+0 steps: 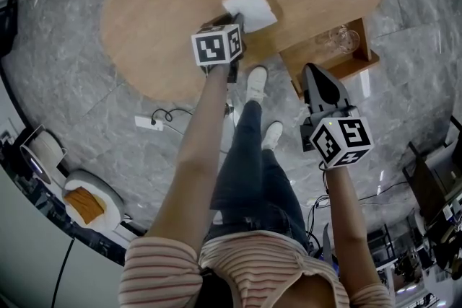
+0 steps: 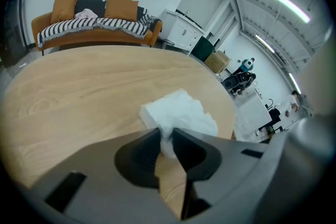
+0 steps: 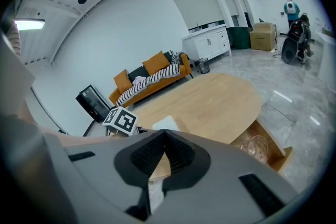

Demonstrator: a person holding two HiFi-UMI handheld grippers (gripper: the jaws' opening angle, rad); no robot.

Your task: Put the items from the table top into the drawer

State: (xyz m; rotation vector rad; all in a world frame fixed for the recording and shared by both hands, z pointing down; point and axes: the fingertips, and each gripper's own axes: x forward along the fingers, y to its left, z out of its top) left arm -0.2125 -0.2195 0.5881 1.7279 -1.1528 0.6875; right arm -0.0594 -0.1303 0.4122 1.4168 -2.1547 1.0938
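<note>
- Your left gripper (image 2: 167, 132) has its jaws clamped on the napkin's (image 2: 181, 113) near edge; the drawer (image 1: 336, 70) lies right of it.
- Your right gripper's (image 3: 164, 132) jaws sit closed, empty.

Orange sofa (image 2: 152, 35) w/ striped blanket (image 2: 89, 25), pwr strip (image 1: 148, 123).

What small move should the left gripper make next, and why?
Probably a gentle lift: fingers of the left gripper pinch the white tissue at its near edge while it lies on the table, and the drawer stands open nearby, a glass inside.
</note>
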